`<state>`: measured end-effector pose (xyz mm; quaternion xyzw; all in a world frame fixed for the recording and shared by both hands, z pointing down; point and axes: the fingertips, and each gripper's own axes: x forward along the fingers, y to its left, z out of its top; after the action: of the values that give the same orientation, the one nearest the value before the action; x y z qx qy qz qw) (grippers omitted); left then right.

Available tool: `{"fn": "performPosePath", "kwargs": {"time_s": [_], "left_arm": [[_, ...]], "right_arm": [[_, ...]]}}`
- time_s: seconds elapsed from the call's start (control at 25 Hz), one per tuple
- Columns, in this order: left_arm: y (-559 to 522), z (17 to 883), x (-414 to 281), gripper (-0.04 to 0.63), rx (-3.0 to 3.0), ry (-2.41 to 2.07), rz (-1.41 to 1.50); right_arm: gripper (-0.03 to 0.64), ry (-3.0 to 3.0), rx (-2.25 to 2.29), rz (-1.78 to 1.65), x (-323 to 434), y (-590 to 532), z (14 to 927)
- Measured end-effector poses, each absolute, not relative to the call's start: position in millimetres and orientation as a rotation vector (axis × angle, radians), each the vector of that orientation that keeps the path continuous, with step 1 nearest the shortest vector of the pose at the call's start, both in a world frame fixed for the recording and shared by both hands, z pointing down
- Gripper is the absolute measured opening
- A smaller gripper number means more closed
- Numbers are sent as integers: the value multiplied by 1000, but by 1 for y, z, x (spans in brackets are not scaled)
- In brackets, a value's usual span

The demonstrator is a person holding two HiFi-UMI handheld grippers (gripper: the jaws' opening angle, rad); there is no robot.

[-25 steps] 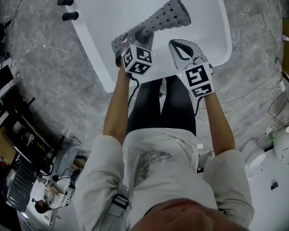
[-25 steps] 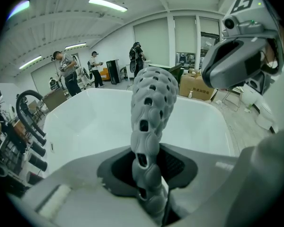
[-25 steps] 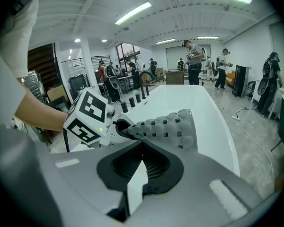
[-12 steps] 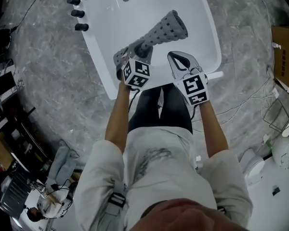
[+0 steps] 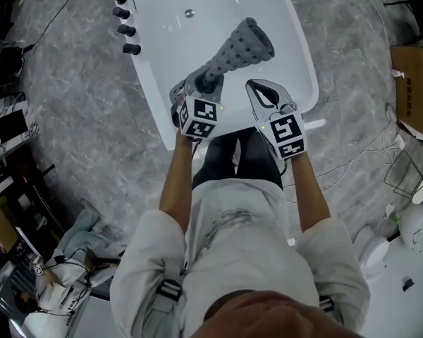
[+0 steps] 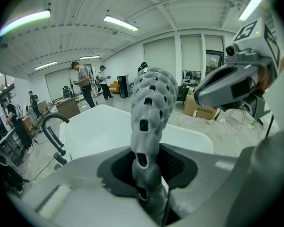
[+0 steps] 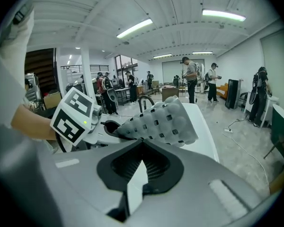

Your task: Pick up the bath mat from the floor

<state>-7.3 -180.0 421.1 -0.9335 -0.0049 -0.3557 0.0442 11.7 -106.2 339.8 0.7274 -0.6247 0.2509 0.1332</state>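
Left tool (image 5: pixel 199 84) is pinching one end of the bath mat (image 5: pixel 240 43). From the head view, the mat is grey, full of little holes, and rolled up like a tube. It is sticking out away from the tool, up in the air over the white bathtub (image 5: pixel 162 62). It is not touching the grey floor (image 5: pixel 70 111) at all. The right tool (image 5: pixel 259 86) is waiting just beside it, with its jaws pressed together and nothing inside.

In the left gripper view, the thin end of the mat is sitting right between the two jaws, and they are squeezing it. The fat end is pointing far away, so most of the mat is hanging out past the grip.

In the right gripper view, the jaw tips are meeting and only a thin slit is showing the tub behind. The mat is near, a bit up and to the left, but the jaws are not touching it.

I think the picking up is almost done. Only the small end is being held, so the roll could slip or come open. A firm squeeze and a slow, straight lift would be best. The right tool could open and hold the fat end to help.
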Motion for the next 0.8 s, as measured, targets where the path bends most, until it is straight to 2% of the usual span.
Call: {"fn": "performPosePath", "kwargs": {"time_s": [0.8], "left_arm": [[-189,274,-56,118,-2972,80,-838]], "right_arm": [[2,-1844,2156,490,-18,-109,214]]}}
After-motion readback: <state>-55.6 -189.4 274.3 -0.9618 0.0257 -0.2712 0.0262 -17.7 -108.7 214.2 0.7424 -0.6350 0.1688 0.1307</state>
